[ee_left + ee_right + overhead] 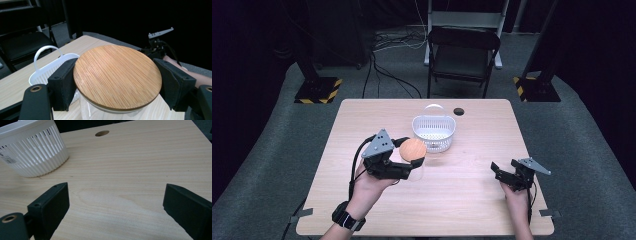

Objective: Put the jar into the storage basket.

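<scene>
**Jar with wooden lid, held at the left gripper; white basket beside it**

Glass jar [416, 167] with round wooden lid [117, 76], standing on the light wood table [462, 195] near its middle; left gripper [412, 161] around the lid, one black jaw at each side of the rim, clamped on it as far as the left gripper view tells; white slotted plastic basket [434, 132] with hoop handle, just beyond the jar, toward the far edge; small label on the basket wall [9, 160], print too small to read; round hole [458, 111] in the tabletop, right of the basket; right gripper [504, 175] well apart from the jar, low over bare table near the right edge, jaws spread wide, holding nothing; black folding chair [463, 55] on the floor behind the table.
</scene>
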Action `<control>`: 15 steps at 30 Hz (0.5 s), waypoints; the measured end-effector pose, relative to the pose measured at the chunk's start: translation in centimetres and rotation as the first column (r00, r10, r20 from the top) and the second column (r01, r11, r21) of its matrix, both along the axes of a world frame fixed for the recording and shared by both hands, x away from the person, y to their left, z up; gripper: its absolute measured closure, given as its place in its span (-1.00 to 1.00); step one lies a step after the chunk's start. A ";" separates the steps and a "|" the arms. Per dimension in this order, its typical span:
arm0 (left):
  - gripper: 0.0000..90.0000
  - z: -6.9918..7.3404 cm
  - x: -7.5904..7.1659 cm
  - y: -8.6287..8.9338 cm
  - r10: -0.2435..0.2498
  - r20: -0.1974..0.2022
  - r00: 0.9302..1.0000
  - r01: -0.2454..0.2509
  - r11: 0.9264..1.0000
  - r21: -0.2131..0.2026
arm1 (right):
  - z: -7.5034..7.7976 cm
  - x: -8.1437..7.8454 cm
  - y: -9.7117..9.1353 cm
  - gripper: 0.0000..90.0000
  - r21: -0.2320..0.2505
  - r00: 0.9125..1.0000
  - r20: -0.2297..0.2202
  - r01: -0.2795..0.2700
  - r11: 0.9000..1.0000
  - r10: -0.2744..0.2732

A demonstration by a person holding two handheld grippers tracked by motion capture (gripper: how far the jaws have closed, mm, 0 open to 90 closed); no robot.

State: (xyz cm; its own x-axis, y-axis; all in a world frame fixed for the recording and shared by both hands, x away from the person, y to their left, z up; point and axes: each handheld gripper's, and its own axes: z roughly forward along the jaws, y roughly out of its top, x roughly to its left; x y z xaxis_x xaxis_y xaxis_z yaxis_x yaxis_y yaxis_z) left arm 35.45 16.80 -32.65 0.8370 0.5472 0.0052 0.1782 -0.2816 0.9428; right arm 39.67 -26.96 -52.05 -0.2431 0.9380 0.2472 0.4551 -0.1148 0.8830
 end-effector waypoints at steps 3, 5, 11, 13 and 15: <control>-0.47 0.7 0.1 -0.1 -0.003 0.013 1.000 0.003 1.000 0.005 | 0.0 0.0 0.0 -0.87 0.001 1.000 0.001 0.000 1.000 0.000; -0.47 0.8 0.1 -0.1 -0.005 0.016 1.000 0.005 1.000 0.003 | 0.0 0.0 0.0 -0.87 0.002 1.000 0.001 0.000 1.000 0.000; -0.47 1.3 0.4 -0.2 -0.009 0.008 1.000 0.009 1.000 -0.003 | 0.0 0.0 0.0 -0.87 0.001 1.000 0.002 0.000 1.000 0.000; -0.47 1.3 0.5 -0.2 -0.008 0.009 1.000 0.008 1.000 -0.002 | 0.0 0.0 0.0 -0.87 0.001 1.000 0.002 0.000 1.000 0.000; -0.47 1.3 0.6 -0.2 -0.010 0.007 1.000 0.010 1.000 -0.003 | 0.0 0.0 0.0 -0.87 0.001 1.000 0.003 0.000 1.000 0.000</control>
